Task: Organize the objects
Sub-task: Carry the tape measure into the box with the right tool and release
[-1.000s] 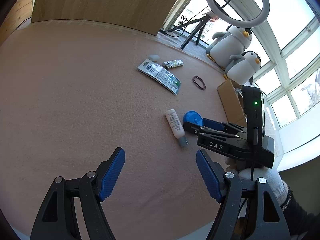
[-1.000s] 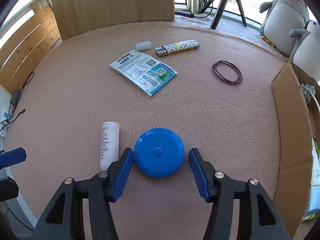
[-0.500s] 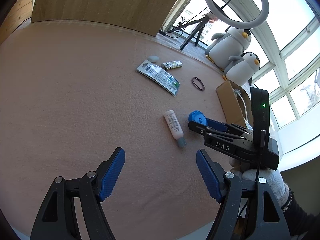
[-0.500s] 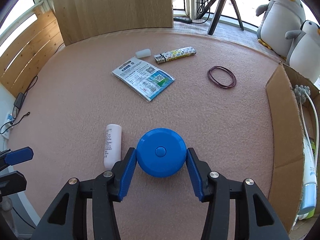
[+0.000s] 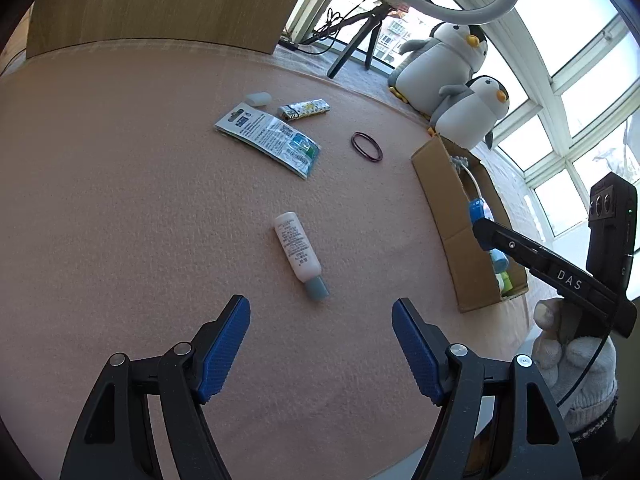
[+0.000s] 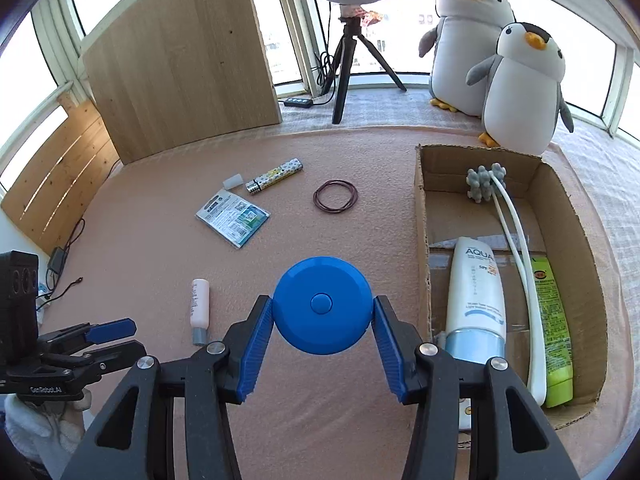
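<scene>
Pink felt mat (image 6: 160,248) | right gripper (image 6: 322,338) clamps smooth round blue disc (image 6: 322,305)

Home sunroom or enclosed balcony, curved windows (image 6: 580,8), plush penguins (image 6: 520,88), ring-light tripod (image 6: 348,68), pink carpet (image 5: 120,200)

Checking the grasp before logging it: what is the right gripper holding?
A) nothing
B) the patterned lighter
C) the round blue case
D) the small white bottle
C: the right gripper has its fingers closed on both sides of the round blue case, lifted off the table.
</scene>
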`<state>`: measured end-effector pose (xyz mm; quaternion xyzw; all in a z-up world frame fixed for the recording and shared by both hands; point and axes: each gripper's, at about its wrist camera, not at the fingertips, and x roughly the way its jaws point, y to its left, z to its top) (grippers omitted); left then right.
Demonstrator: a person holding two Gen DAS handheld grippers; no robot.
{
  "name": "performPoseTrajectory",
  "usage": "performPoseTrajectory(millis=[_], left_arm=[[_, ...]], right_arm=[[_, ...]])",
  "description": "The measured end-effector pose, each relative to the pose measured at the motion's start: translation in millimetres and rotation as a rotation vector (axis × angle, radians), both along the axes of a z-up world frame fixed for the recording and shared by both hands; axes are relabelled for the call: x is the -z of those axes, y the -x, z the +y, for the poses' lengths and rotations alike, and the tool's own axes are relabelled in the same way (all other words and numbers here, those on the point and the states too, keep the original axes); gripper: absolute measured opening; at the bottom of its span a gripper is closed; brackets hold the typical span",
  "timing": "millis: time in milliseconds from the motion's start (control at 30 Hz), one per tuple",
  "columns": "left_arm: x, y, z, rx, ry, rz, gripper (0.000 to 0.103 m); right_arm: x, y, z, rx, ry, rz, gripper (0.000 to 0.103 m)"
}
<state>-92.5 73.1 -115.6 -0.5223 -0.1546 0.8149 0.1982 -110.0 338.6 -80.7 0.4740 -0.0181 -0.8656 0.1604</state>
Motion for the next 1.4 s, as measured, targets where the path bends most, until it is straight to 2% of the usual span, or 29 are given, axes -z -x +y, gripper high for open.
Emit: performPoseTrajectory(millis=[333, 567, 833, 900, 1400], left_arm=[[8, 13, 42, 0.048, -0.001, -0.007, 0.076], [12, 15, 62, 0.067, 0.003, -0.012, 0.076], [16, 17, 64, 0.069, 0.011, -0.017, 0.076], [16, 17, 62, 0.068, 0.013, -0.016, 0.076], [18, 14, 30, 0.028, 0.013, -0.019, 0.076]], right_arm=[[-1, -1, 85, 0.172, 0.002, 0.002, 0.046], [9, 2, 116, 0.224, -0.006, -0.020, 0.046], [13, 3, 124, 0.254, -0.019, -0.017, 0.047], [11, 3, 124, 0.268, -0.029, -0.013, 0.058], [3, 5, 94, 0.241, 0.008, -0.002, 0.058]])
